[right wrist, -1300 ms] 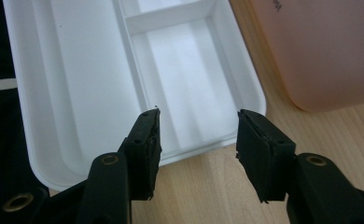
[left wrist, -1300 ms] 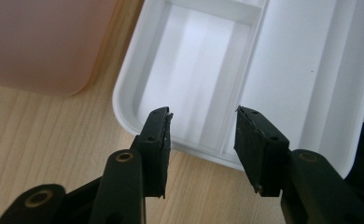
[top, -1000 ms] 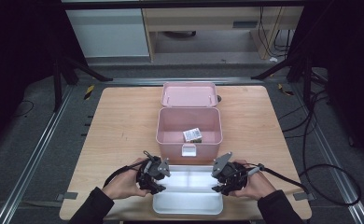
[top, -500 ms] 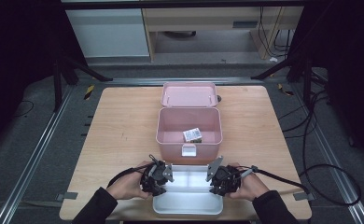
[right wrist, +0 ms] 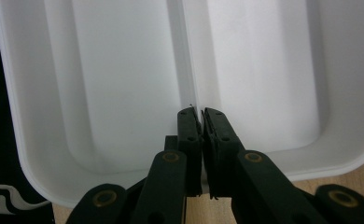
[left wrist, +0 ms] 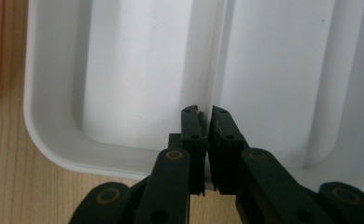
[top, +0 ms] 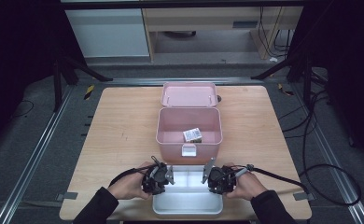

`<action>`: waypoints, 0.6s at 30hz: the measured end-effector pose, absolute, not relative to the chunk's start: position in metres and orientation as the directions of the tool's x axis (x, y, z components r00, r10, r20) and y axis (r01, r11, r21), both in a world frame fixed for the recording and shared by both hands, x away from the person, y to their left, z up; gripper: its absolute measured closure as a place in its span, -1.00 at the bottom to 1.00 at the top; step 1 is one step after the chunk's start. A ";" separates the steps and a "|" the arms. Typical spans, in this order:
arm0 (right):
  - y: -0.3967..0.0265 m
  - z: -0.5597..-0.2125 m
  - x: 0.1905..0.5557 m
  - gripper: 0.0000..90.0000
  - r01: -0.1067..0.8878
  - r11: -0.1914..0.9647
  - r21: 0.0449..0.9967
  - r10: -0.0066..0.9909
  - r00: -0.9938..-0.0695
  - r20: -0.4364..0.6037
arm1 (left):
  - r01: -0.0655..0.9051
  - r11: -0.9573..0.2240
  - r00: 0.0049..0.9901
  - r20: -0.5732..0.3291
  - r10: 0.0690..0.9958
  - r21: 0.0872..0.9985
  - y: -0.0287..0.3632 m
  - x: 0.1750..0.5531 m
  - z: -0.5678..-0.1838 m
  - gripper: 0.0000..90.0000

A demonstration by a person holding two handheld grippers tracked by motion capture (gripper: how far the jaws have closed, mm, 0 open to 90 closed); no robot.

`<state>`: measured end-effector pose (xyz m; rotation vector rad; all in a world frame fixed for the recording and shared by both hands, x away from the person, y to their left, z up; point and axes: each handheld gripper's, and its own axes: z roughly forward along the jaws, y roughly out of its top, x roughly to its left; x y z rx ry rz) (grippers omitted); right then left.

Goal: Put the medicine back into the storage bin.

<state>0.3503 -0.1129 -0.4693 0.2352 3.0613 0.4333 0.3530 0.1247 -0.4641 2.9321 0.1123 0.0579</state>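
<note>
White plastic tray (top: 187,205) sits at the table's near edge, just in front of the open pink box (top: 189,135). Both sets of jaws have just been closing, and now the left gripper (left wrist: 206,122) and right gripper (right wrist: 200,122) clamp the tray's centre divider (left wrist: 213,70) from opposite ends — looks ready to lift.

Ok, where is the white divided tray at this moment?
In the high view the white tray lies at the table's near edge, just in front of the open pink box, between the left tool and right tool, each shut on its centre divider.
</note>
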 end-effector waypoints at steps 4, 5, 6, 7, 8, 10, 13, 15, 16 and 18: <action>-0.113 -0.469 0.350 0.93 0.141 0.950 0.280 0.150 -0.989 -0.011 | 0.058 -0.976 0.998 0.020 0.063 0.209 0.125 0.354 -0.464 0.93; -0.113 -0.469 0.350 0.93 0.137 0.950 0.280 0.145 -0.989 -0.010 | 0.055 -0.976 0.998 0.012 0.059 0.209 0.125 0.355 -0.464 0.94; -0.113 -0.468 0.350 0.93 0.135 0.950 0.281 0.142 -0.990 -0.005 | 0.055 -0.976 0.998 0.007 0.057 0.210 0.125 0.355 -0.464 0.94; -0.113 -0.468 0.350 0.93 0.133 0.950 0.281 0.140 -0.990 -0.005 | 0.054 -0.976 0.998 0.000 0.055 0.210 0.126 0.355 -0.463 0.95; -0.114 -0.468 0.350 0.93 0.129 0.951 0.282 0.136 -0.991 -0.004 | 0.050 -0.977 0.999 0.000 0.051 0.209 0.125 0.354 -0.462 0.95; -0.114 -0.466 0.349 0.93 0.130 0.951 0.281 0.135 -0.991 0.001 | 0.048 -0.976 0.999 -0.001 0.049 0.214 0.125 0.352 -0.460 0.96; -0.116 -0.458 0.346 0.94 0.123 0.950 0.288 0.127 -0.992 0.005 | 0.035 -0.975 0.999 0.008 0.038 0.221 0.125 0.348 -0.450 0.96; -0.118 -0.451 0.343 0.94 0.126 0.945 0.301 0.130 -0.992 0.008 | 0.032 -0.971 0.999 0.012 0.036 0.237 0.126 0.345 -0.441 0.96; -0.119 -0.448 0.342 0.93 0.131 0.944 0.303 0.135 -0.991 0.009 | 0.030 -0.970 0.999 0.013 0.034 0.243 0.127 0.343 -0.436 0.96; -0.121 -0.440 0.340 0.94 0.135 0.938 0.319 0.136 -0.990 0.020 | 0.018 -0.970 0.999 0.022 0.024 0.243 0.127 0.339 -0.427 0.96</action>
